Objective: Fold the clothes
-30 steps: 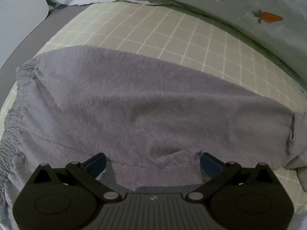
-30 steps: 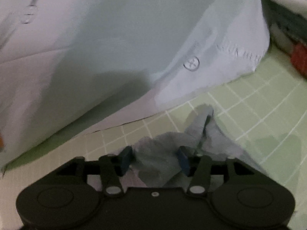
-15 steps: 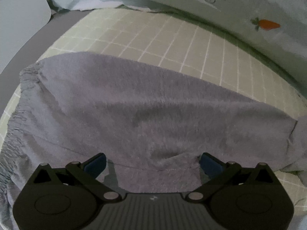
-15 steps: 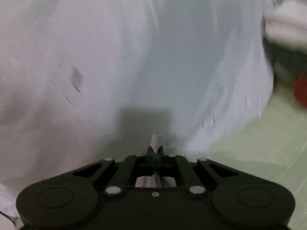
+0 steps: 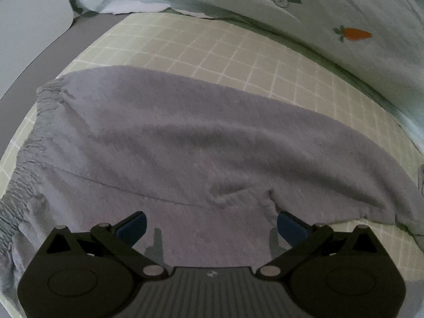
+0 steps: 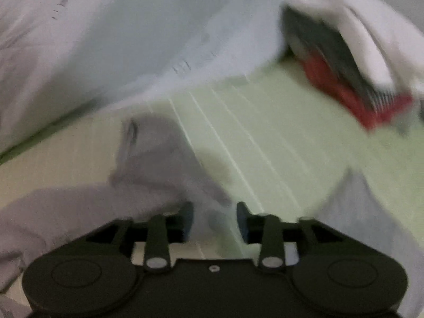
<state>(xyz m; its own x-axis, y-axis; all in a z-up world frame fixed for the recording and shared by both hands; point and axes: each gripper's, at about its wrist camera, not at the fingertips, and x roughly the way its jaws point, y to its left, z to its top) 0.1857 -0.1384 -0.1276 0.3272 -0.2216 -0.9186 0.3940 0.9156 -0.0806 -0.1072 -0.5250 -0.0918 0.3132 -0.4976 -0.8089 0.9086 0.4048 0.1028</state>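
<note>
The soft, floppy grey pants (image 5: 201,143) are lying flat on the green checked sheet (image 5: 212,50) just ahead of the left gripper (image 5: 210,224), both grippers are staying wide and empty, and the crinkly waistband (image 5: 42,122) is looking easiest to pinch.

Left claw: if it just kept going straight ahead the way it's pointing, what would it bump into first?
Most likely the grey garment. The left claw is open, low over that cloth, which fills the path ahead. Beyond lie the checked sheet and the carrot-print bedding; depth is uncertain.

Right wrist view blurred; grey garment (image 6: 159,159) indistinct.
</note>
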